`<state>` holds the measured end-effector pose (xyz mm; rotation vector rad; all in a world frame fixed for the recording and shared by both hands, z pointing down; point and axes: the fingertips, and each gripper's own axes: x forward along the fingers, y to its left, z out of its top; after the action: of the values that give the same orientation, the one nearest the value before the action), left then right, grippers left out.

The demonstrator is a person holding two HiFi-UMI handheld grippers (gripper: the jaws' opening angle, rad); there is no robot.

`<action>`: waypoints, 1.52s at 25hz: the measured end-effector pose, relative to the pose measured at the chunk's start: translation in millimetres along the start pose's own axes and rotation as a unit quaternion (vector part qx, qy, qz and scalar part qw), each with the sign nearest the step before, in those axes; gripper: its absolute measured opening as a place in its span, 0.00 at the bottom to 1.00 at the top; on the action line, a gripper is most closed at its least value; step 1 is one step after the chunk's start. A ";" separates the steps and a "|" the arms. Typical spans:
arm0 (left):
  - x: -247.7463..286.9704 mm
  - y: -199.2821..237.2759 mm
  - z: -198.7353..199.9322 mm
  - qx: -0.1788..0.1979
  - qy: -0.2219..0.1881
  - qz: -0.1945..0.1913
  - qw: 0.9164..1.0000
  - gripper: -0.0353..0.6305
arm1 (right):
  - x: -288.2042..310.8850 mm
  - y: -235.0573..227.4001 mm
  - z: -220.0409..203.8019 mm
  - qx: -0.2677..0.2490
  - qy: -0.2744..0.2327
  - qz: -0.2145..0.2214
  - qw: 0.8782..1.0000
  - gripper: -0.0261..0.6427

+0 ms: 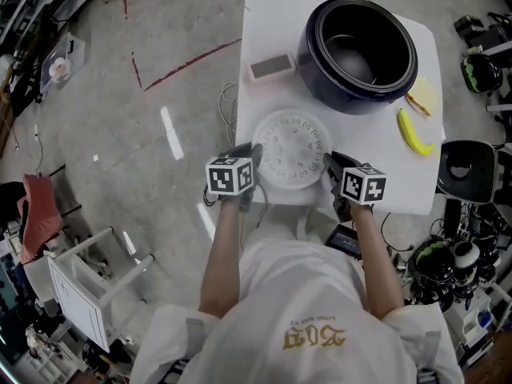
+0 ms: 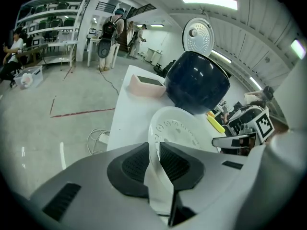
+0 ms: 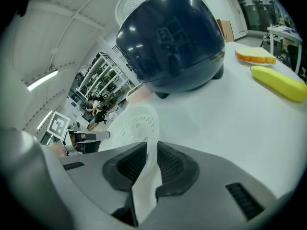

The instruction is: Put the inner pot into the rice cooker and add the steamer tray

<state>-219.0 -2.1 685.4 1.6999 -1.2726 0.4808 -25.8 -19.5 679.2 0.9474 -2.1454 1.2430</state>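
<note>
The rice cooker [image 1: 358, 45] sits open at 1 o'clock. The steamer tray [image 1: 290, 157] lies at its 6 o'clock, pinched by the left gripper [image 1: 253, 165] at 9 and right gripper [image 1: 330, 165] at 3 (thin rim only). Lifting unevenly could tip it loose.

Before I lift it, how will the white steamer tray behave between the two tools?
The steamer tray looks like thin perforated plastic: probably light, and its rim may flex a little. The left tool and right tool pinch only opposite rim edges, so uneven lifting could tilt or slip it.
</note>
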 end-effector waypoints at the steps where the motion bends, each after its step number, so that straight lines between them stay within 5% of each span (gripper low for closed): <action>1: 0.1 0.1 -1.1 0.001 0.002 0.001 1.000 0.18 | -1.1 0.6 0.0 0.005 0.001 0.004 1.000 0.15; 22: -37.6 -20.4 40.8 -0.025 -0.062 -0.061 0.996 0.15 | -45.2 36.7 45.2 -0.019 -0.067 0.006 0.998 0.12; 38: -67.3 -64.6 96.6 0.042 -0.120 -0.122 0.984 0.15 | -102.3 57.6 85.8 -0.052 -0.168 -0.020 0.984 0.11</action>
<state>-207.2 -45.4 558.9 2.0009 -1.2015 0.1906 -9.3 -41.9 536.5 1.2198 -2.4041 0.9965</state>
